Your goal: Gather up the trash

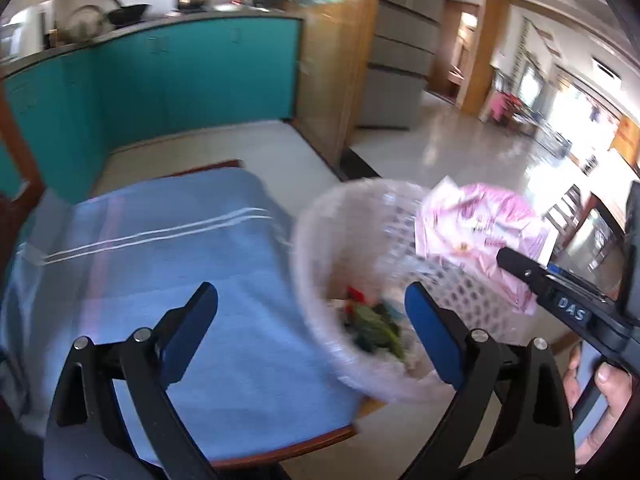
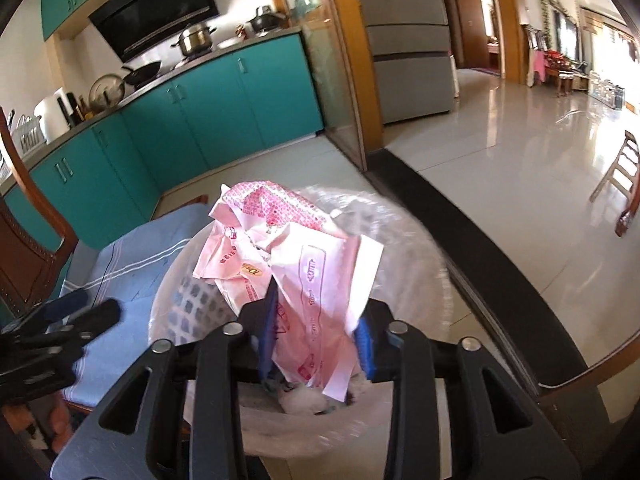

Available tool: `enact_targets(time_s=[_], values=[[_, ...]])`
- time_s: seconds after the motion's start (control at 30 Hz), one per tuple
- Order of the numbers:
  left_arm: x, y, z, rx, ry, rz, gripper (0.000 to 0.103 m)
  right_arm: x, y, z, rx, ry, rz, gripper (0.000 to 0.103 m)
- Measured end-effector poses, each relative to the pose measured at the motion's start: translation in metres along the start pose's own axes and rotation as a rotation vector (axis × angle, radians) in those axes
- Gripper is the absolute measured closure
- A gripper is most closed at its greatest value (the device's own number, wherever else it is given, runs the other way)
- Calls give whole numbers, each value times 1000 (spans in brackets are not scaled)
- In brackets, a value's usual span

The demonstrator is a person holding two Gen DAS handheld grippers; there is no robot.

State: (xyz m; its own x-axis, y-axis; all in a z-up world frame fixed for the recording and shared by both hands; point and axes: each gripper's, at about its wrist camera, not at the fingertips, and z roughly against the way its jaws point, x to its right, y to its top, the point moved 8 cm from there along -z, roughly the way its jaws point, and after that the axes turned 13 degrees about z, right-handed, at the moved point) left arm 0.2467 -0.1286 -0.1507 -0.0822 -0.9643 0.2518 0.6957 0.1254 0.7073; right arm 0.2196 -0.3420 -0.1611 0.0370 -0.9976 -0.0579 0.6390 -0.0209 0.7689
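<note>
A white lattice basket [image 1: 320, 240] stands at the right edge of the blue-clothed table, blurred, with green and red scraps [image 1: 372, 320] at its bottom. My left gripper [image 1: 312, 332] is open wide, its right finger over the basket's inside and its left finger over the cloth, with nothing gripped. My right gripper [image 2: 316, 338] is shut on a crumpled pink wrapper [image 2: 304, 252] that sticks up past its fingertips, right above the basket [image 2: 180, 300]. The left wrist view has the wrapper [image 1: 480, 224] over the basket's far rim, with the right gripper [image 1: 520, 270] behind it.
A blue striped cloth [image 1: 160, 260] covers the wooden table. A carved wooden chair [image 2: 28, 248] stands at the left, and teal kitchen cabinets [image 2: 208, 108] lie behind. A dark curved table edge [image 2: 460, 240] runs past the basket on the right, with glossy floor [image 2: 500, 140] beyond. A person's hand [image 1: 600, 392] holds the right gripper.
</note>
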Motion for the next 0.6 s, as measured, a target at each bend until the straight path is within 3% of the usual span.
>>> enact_targets(time_s=[0.03, 0.1, 0.13, 0.3, 0.4, 0.5, 0.6], values=[[-9, 1, 8, 20, 19, 14, 8, -3, 0, -3, -9, 2, 4, 58], [-23, 2, 21, 50, 48, 35, 7, -10, 2, -7, -21, -9, 8, 32], [-33, 3, 28, 63, 66, 51, 6, -12, 2, -8, -25, -20, 11, 27], [-59, -1, 72, 136, 129, 76, 4, -26, 4, 8, -3, -32, 32, 22], [-72, -2, 105, 204, 173, 67, 3, -43, 8, 34, 58, -10, 66, 13], [-79, -5, 136, 250, 196, 87, 3, -71, 14, 68, 144, -45, 152, 4], [-88, -11, 174, 305, 197, 109, 3, -98, 17, 101, 232, -56, 216, 3]])
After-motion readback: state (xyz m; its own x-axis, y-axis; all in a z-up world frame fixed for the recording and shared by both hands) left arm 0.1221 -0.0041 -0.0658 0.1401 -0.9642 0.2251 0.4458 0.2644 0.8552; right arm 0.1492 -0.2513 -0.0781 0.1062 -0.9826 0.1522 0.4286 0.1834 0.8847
